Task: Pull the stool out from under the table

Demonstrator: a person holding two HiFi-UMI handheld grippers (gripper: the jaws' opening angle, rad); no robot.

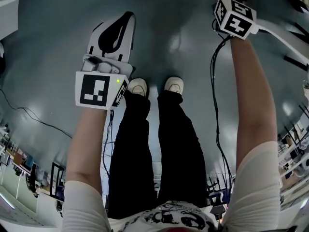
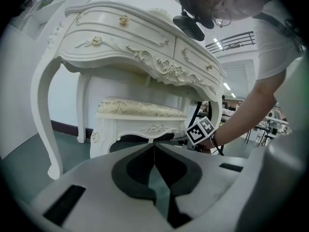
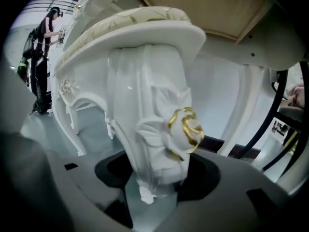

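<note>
Nearest you, the stool's carved leg [image 3: 154,124] stands between your right gripper's [image 3: 155,185] wide-apart jaws, unclamped. Your left gripper [image 2: 154,151] hangs empty, jaws together. The stool [image 2: 140,117] sits under the white table [image 2: 145,52], whose curved table leg [image 2: 44,110] flanks it.

No legible words, numbers or brand names anywhere. Only black-and-white square code patterns, without letters, on the left marker cube [image 1: 99,90] and the right marker cube [image 1: 235,16]. Same kind of pattern on the right cube, small, in the left gripper view [image 2: 200,129]. Black graphic print on the white shirt [image 1: 178,220] at the bottom edge of the head view, cut off and not readable.
</note>
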